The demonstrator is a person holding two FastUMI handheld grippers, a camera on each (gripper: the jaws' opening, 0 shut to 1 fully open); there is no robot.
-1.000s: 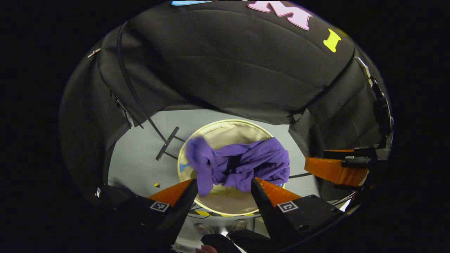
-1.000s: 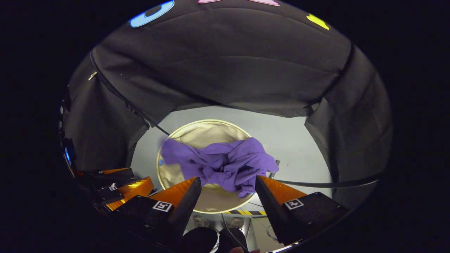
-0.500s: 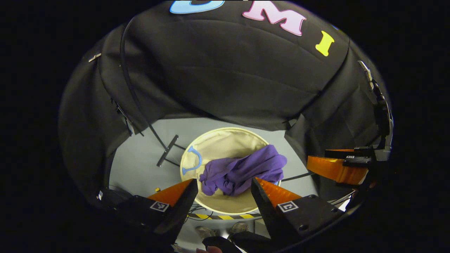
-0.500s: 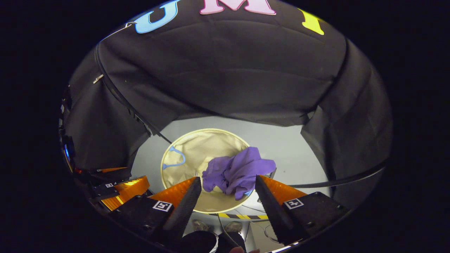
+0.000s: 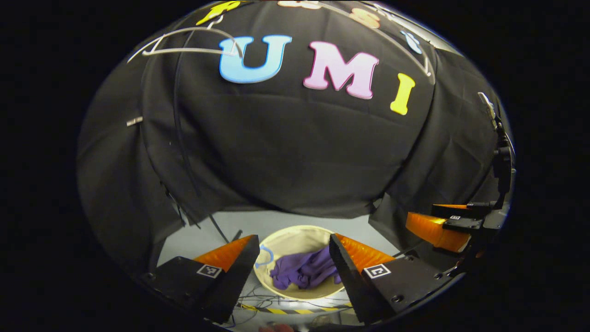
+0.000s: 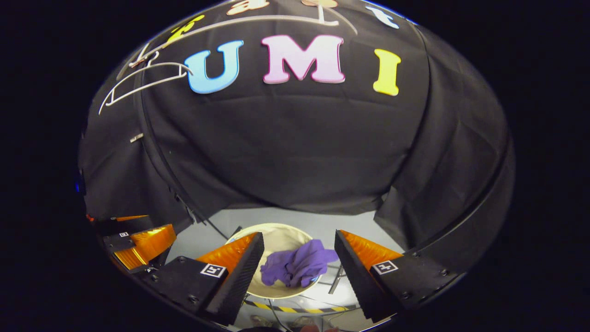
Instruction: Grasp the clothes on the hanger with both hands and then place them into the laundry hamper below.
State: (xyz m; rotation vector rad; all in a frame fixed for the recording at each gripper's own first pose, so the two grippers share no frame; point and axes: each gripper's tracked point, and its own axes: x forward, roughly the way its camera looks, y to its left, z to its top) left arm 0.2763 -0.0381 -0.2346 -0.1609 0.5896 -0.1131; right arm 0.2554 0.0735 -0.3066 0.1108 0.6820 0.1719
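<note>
A crumpled purple garment (image 5: 305, 273) lies inside the round beige laundry hamper (image 5: 295, 236) on the grey floor. My left gripper (image 5: 293, 244) is open, high above the hamper, with nothing between its fingers. In the right gripper view the same purple garment (image 6: 297, 267) rests in the hamper (image 6: 279, 235), partly over its right rim. My right gripper (image 6: 298, 240) is open and holds nothing. An empty white hanger (image 6: 138, 85) hangs at the upper left on a rail (image 6: 258, 19). The right gripper (image 5: 438, 228) shows at the right edge of the left gripper view, and the left gripper (image 6: 140, 240) at the left edge of the right gripper view.
Black cloth walls close the booth on three sides. A blue handle (image 5: 265, 256) sits on the hamper's left rim. Black stand legs (image 6: 339, 279) and cables lie on the grey floor (image 5: 216, 235) beside the hamper. Yellow-black tape (image 5: 276, 311) marks the floor in front.
The purple garment has dropped from mid-air above the hamper into it. Both open grippers have risen and tilted upward, so the hamper looks smaller and the hanger and rail have come into view.
</note>
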